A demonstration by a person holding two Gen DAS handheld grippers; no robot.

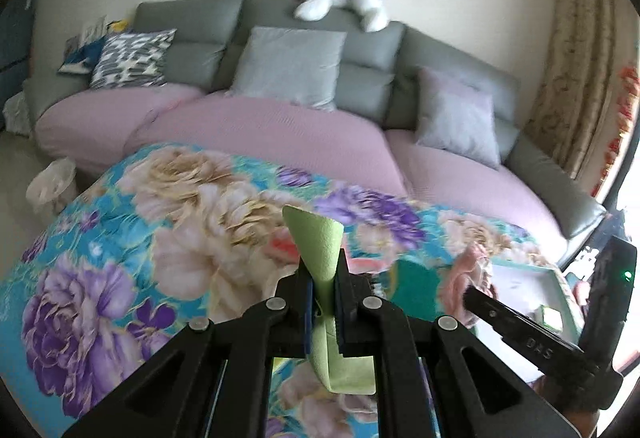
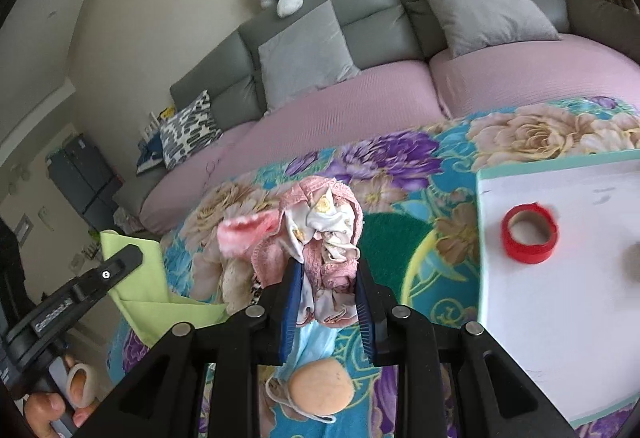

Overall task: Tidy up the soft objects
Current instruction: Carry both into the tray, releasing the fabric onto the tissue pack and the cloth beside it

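A grey sofa with pink seat covers (image 1: 256, 118) is seen behind a table draped in a turquoise cloth printed with large flowers (image 1: 120, 238). A white board with a pale green edge (image 2: 560, 278), carrying a red roll of tape (image 2: 530, 234), is shown clearly only in the right wrist view. A bundle of pink lace and white printed fabrics (image 2: 324, 238) is clamped upright between the blue pads of the right gripper (image 2: 327, 302), its long axis running along the fingers and pointing away from the camera; a pale blue face mask (image 2: 316, 342) hangs beneath it. A thin light green cloth (image 1: 320, 250) is pinched in the closed left gripper (image 1: 325, 298), one pointed end rising forward past the fingertips, the rest hanging below. Its broad folded sheet is seen only from the right wrist. A round peach sponge (image 2: 322, 386) lies on the table under the right gripper.
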